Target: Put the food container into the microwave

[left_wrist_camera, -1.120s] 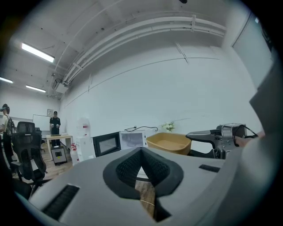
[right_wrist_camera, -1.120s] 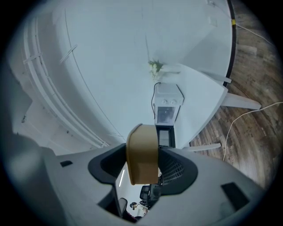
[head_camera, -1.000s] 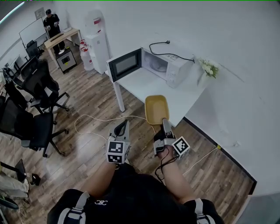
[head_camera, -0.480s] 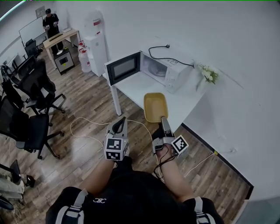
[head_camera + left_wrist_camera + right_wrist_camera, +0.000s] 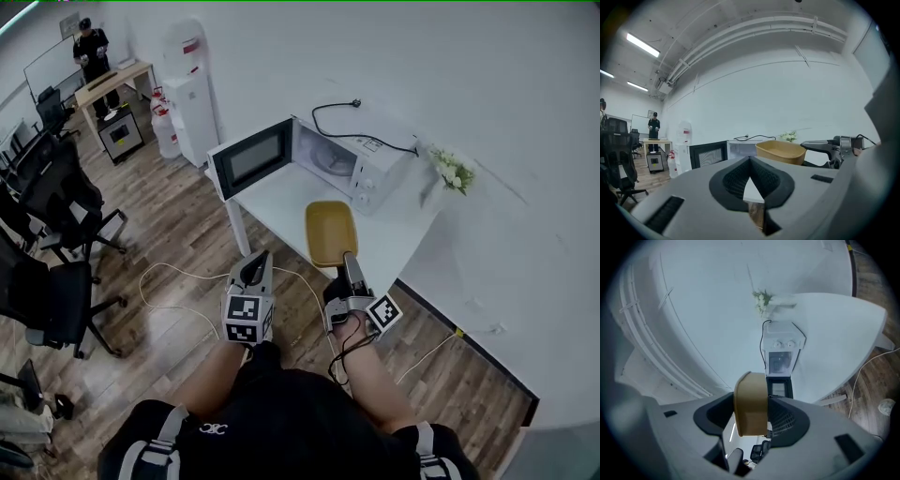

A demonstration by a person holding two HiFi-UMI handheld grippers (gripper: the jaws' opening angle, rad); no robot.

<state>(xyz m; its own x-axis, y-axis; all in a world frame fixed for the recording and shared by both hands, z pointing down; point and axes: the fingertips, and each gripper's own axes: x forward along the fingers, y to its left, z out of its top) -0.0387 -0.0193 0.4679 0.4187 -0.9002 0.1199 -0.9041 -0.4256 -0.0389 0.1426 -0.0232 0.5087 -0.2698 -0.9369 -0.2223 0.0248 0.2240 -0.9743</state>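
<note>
A tan food container (image 5: 330, 232) hangs over the near edge of the white table (image 5: 394, 225), held level by its near rim. My right gripper (image 5: 349, 266) is shut on that rim; in the right gripper view the container (image 5: 751, 403) fills the gap between the jaws. The white microwave (image 5: 349, 159) stands at the table's far side with its door (image 5: 250, 158) swung open to the left. My left gripper (image 5: 255, 273) hovers over the floor left of the container, jaws together with nothing in them. In the left gripper view the container (image 5: 780, 152) and microwave door (image 5: 708, 154) lie ahead.
A small vase of white flowers (image 5: 449, 169) stands right of the microwave, whose cord (image 5: 349, 114) runs up the wall. A white cable (image 5: 178, 277) lies on the wood floor. Office chairs (image 5: 56, 202) crowd the left. A water dispenser (image 5: 192, 89) and a person (image 5: 89, 47) are far back.
The view has drawn closer to the table. The container in my right gripper now reaches farther over the tabletop toward the open microwave. My left gripper keeps its place beside it.
</note>
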